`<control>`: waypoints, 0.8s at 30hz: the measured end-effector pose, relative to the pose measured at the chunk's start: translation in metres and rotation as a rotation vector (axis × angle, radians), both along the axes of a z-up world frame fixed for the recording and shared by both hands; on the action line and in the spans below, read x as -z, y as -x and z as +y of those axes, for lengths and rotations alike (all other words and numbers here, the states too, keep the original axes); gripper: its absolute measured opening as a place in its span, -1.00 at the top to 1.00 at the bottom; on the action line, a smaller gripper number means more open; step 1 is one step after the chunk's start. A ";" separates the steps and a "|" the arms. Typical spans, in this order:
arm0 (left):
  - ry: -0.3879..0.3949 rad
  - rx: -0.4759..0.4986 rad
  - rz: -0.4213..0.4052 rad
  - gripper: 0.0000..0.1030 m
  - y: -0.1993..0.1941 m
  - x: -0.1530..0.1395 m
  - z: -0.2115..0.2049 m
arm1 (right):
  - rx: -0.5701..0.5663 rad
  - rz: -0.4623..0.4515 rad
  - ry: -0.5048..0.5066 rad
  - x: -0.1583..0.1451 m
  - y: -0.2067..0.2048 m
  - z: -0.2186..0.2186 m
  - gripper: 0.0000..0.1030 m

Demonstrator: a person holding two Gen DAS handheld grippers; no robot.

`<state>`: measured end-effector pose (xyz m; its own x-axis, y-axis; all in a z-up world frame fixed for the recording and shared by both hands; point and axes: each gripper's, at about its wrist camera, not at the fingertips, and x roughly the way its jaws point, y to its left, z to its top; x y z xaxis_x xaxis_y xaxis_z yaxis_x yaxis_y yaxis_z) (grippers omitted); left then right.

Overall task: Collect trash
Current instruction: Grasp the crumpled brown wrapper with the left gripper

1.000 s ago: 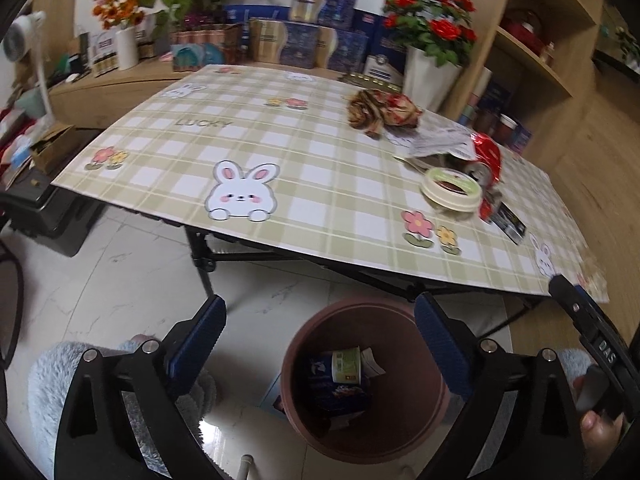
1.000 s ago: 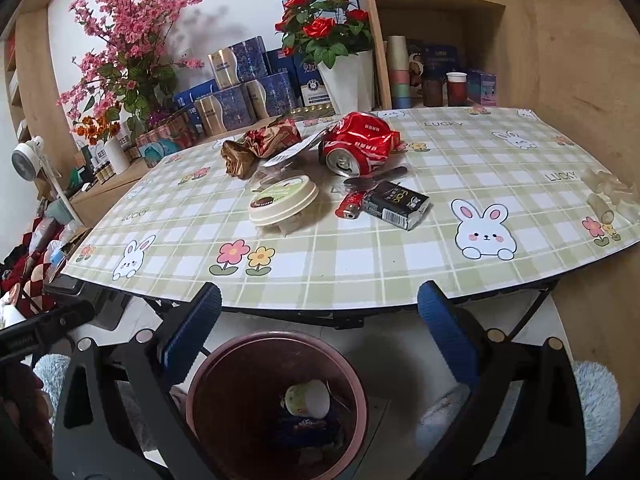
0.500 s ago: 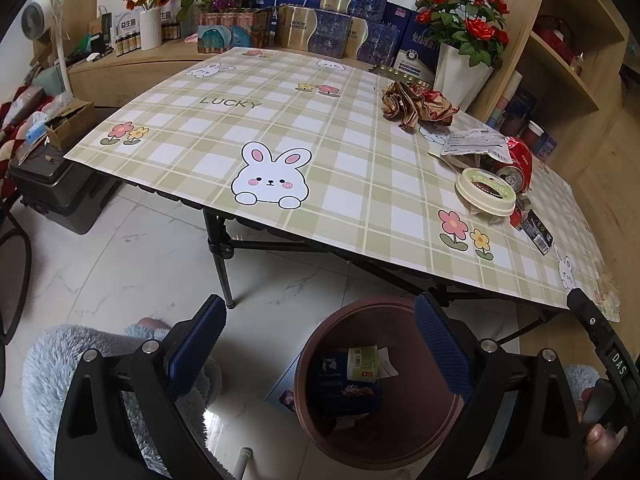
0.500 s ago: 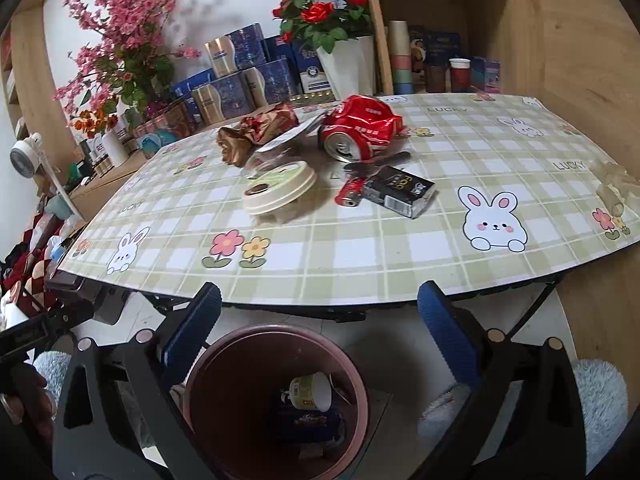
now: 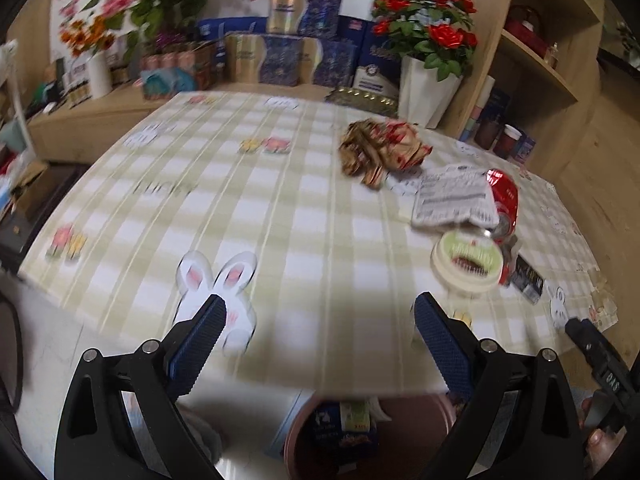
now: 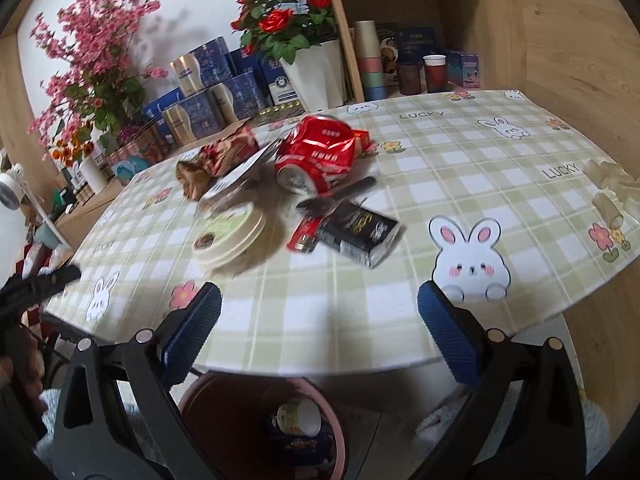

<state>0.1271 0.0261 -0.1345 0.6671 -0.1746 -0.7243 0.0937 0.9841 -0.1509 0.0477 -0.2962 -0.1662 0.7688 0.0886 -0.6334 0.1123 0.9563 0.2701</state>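
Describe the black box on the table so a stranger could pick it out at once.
Find the checked table and its litter heap near the red roses. At the heap's near edge lies the black box, flat, beside a small red cylinder. It is the only dark, rectangular piece; its neighbours are red, cream or brown.

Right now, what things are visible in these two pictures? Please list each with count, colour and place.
can: 1, red, crushed, table middle
wrapper: 1, brown-red, crumpled, beside the can
lid: 1, cream, round, near the front edge
black box: 1, black, beside the lid
red tube: 1, red, touching the black box
label: 1, white, printed, leaning on the can
table: 1, green plaid cloth with rabbits
bin: 1, brown, on the floor below the table edge, trash inside
roses: 1 pot, red, behind the table
left gripper: open, empty
right gripper: open, empty
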 end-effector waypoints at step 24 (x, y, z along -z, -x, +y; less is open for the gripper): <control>0.333 -0.077 0.239 0.13 -0.284 0.059 -0.047 | 0.041 0.011 -0.039 -0.002 -0.089 -0.050 -0.88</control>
